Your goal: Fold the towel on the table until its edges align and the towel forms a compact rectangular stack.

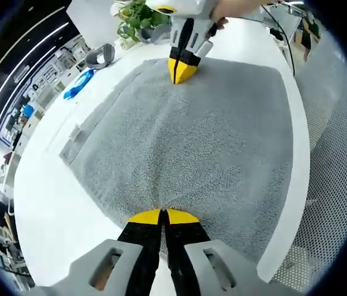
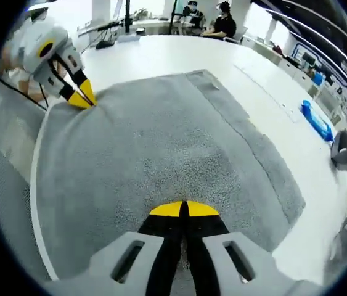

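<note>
Towel [image 1: 198, 142], grey terry, lies spread on the white counter [image 1: 56, 209] and takes up the middle of the left gripper view; it looks doubled, with a lower layer and a hemmed band showing along its left edge. One long side runs close to the counter's edge at the right of that frame.

Left tongs [image 1: 163, 217]: yellow tips pressed together at bottom centre, closed on the near edge of the towel, the cloth pinched between them. Same tongs [image 2: 82, 97] seen from across, upper left of the right gripper view, tips together at a towel corner by the counter edge.

Right tongs [image 2: 183, 209]: tips together at bottom centre of the right gripper view, closed on the towel's edge. Same tongs [image 1: 182, 69] at top centre of the left gripper view, gripping the far edge, a hand behind them.

Off the towel: a blue object [image 1: 77, 84] at upper left of the left gripper view, a grey object [image 1: 101, 57] beyond it, a green plant [image 1: 137, 18] at the top. Right gripper view: towel [image 2: 161, 148] centre frame, counter [image 2: 161, 55] bare behind it, blue object [image 2: 317, 121] at right, two seated people [image 2: 213, 21] at the far end.
</note>
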The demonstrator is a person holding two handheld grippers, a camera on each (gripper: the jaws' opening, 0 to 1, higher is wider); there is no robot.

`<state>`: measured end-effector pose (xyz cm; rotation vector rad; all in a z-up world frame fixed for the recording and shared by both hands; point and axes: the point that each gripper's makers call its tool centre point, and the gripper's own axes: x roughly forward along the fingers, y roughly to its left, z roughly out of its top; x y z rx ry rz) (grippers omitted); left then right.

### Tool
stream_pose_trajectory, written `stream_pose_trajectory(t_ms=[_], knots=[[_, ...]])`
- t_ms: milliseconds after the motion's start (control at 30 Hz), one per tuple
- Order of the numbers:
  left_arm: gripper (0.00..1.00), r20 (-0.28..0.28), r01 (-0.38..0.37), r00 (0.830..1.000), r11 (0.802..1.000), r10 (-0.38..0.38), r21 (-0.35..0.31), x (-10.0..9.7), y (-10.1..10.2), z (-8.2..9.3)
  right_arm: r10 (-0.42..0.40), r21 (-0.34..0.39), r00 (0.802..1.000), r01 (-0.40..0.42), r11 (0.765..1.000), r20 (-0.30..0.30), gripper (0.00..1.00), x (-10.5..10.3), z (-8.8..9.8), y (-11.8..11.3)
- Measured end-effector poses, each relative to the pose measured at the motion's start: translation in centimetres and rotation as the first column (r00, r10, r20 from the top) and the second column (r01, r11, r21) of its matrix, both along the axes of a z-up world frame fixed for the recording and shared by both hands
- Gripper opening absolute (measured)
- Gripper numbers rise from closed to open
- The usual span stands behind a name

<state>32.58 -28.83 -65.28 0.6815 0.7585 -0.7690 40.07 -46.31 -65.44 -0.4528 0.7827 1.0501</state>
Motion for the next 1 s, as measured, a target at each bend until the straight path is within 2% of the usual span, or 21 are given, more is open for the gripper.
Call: stream_pose_trajectory(t_ms=[33, 67, 100, 133, 167, 233, 267, 300, 333, 400, 433, 533, 567, 600, 700, 733, 800, 900, 933, 1000], knots=[[0.03, -0.022, -0.032, 0.999, 0.998, 0.031, -0.059, -0.2, 0.0, 0.1, 0.006, 0.012, 1.000, -0.005, 1.000, -0.010, 0.00, -0.2, 0.1, 0.0], [0.04, -0.097, -0.140, 0.988, 0.971, 0.123, -0.192, -0.6, 0.1, 0.5, -0.031, 0.047, 0.999, 0.033, 0.998, -0.030, 0.00, -0.9, 0.8, -0.8], [0.03, -0.154, -0.196, 0.976, 0.930, 0.155, -0.310, -1.2, 0.0, 1.4, -0.030, 0.057, 1.000, 0.030, 0.998, -0.005, 0.00, -1.2, 1.5, -1.3], [0.03, -0.163, -0.219, 0.972, 0.905, 0.169, -0.365, -1.5, 0.3, 2.1, -0.006, 0.105, 0.998, 0.000, 0.994, 0.061, 0.00, -1.9, 2.9, -1.6], [0.03, -0.147, -0.220, 0.973, 0.902, 0.177, -0.371, -2.1, 1.3, 2.8, 0.026, 0.128, 0.997, -0.036, 0.991, 0.076, 0.00, -3.0, 3.5, -1.9], [0.03, -0.130, -0.162, 0.984, 0.932, 0.126, -0.324, -3.6, 2.4, 3.1, 0.058, 0.105, 0.996, -0.065, 0.992, 0.066, 0.00, -5.8, 3.7, -3.9], [0.04, -0.131, -0.092, 0.990, 0.959, 0.059, -0.269, -5.1, 2.9, 3.1, 0.079, 0.078, 0.995, -0.084, 0.993, 0.059, 0.00, -6.8, 3.5, -4.6], [0.05, -0.137, -0.042, 0.991, 0.973, 0.010, -0.228, -6.1, 3.1, 3.0, 0.109, 0.027, 0.992, -0.111, 0.993, 0.068, 0.02, -8.1, 3.1, -6.1], [0.06, -0.128, 0.043, 0.989, 0.982, -0.067, -0.182, -7.3, 3.2, 3.2, 0.113, 0.014, 0.991, -0.114, 0.993, 0.076, 0.04, -8.4, 3.1, -6.5], [0.12, -0.105, 0.166, 0.978, 0.976, -0.181, -0.139, -8.8, 2.8, 3.5, 0.131, -0.002, 0.987, -0.132, 0.991, 0.090, 0.04, -10.3, 3.4, -7.6], [0.13, -0.103, 0.199, 0.971, 0.971, -0.214, -0.133, -9.3, 2.6, 3.6, 0.148, 0.009, 0.979, -0.151, 0.988, 0.142, 0.03, -10.9, 4.2, -7.7], [0.13, -0.099, 0.279, 0.953, 0.956, -0.288, -0.093, -10.5, 2.3, 3.6, 0.192, -0.006, 0.973, -0.193, 0.981, 0.130, 0.07, -13.6, 4.6, -7.8], [0.13, -0.100, 0.303, 0.946, 0.951, -0.308, -0.067, -10.8, 2.3, 3.4, 0.245, -0.045, 0.962, -0.241, 0.969, 0.124, 0.10, -14.6, 4.1, -7.9], [0.13, -0.103, 0.300, 0.947, 0.952, -0.306, -0.066, -10.9, 2.2, 3.2, 0.270, -0.070, 0.956, -0.263, 0.962, 0.113, 0.13, -15.3, 3.8, -8.0], [0.14, -0.142, 0.299, 0.939, 0.947, -0.313, -0.115, -11.7, 1.5, 2.8, 0.394, -0.203, 0.910, -0.365, 0.909, 0.126, 0.04, -17.0, 2.3, -8.9], [0.15, -0.133, 0.314, 0.936, 0.944, -0.326, -0.103, -11.7, 1.5, 2.5, 0.380, -0.203, 0.920, -0.355, 0.912, 0.096, 0.06, -17.8, 1.8, -9.1], [0.15, -0.147, 0.359, 0.922, 0.933, -0.359, -0.029, -12.1, 2.0, 1.8, 0.368, -0.180, 0.926, -0.348, 0.920, 0.087, 0.10, -18.6, 1.6, -9.0], [0.15, -0.149, 0.363, 0.923, 0.932, -0.356, 0.020, -12.2, 2.5, 1.3, 0.378, -0.233, 0.923, -0.352, 0.906, 0.076, 0.06, -19.2, 0.9, -9.7], [0.15, -0.140, 0.356, 0.927, 0.934, -0.348, 0.039, -12.0, 2.8, 1.2, 0.369, -0.231, 0.927, -0.345, 0.910, 0.071, 0.07, -19.3, 0.7, -9.7], [0.14, -0.139, 0.352, 0.929, 0.935, -0.344, 0.037, -11.9, 2.9, 1.1, 0.314, -0.199, 0.948, -0.298, 0.934, 0.051, 0.09, -19.5, 0.5, -9.8]])
